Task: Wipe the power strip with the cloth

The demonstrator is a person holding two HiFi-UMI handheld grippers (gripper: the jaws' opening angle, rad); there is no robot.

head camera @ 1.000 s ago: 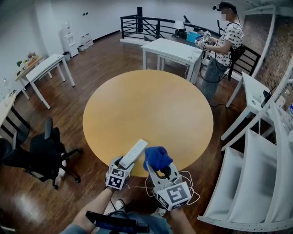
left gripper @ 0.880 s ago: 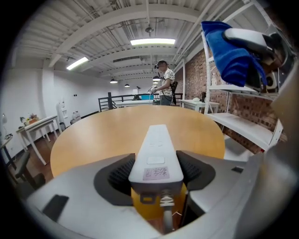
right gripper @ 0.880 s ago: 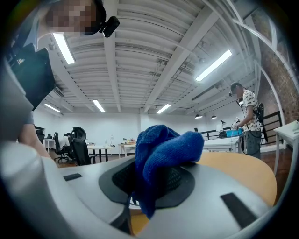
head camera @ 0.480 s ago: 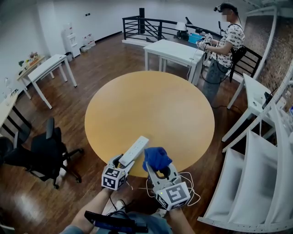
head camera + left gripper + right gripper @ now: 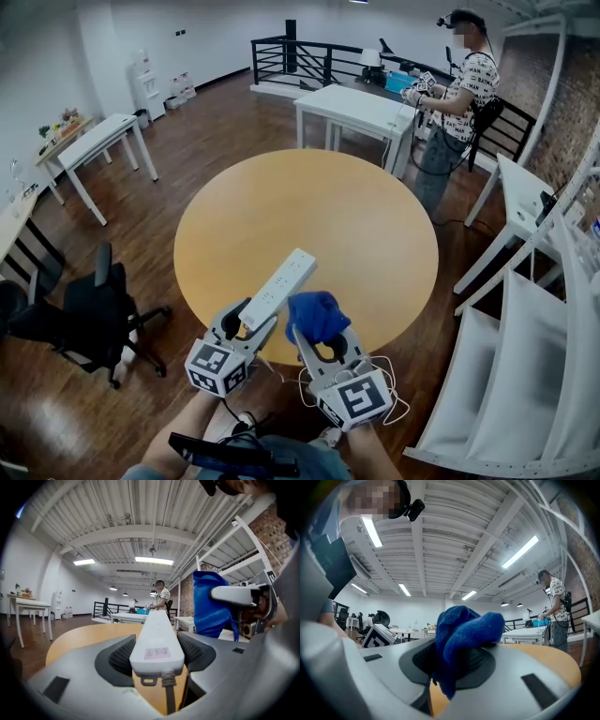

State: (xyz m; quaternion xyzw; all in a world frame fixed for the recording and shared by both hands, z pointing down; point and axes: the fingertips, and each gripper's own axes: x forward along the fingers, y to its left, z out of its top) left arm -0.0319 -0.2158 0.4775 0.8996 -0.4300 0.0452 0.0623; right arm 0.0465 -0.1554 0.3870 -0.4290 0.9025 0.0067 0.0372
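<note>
Left gripper (image 5: 246, 325) is clamping power strip (image 5: 277, 290) above round table (image 5: 309, 225); right gripper (image 5: 317, 332) is pinching blue cloth (image 5: 316, 315), probably just beside strip.

Your left gripper (image 5: 246, 321) clamps the power strip (image 5: 279, 287), tilted above the table's (image 5: 309, 216) near edge; your right gripper (image 5: 320, 332) grips the blue cloth (image 5: 316, 313) just beside it.

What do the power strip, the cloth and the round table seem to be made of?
The power strip is likely hard plastic: white, smooth, with a slight sheen. The cloth is a blue knitted or terry-like fabric; its fuzzy weave shows in the right gripper view. The round table top looks like light wood or laminate, matte; I cannot tell which.
</note>
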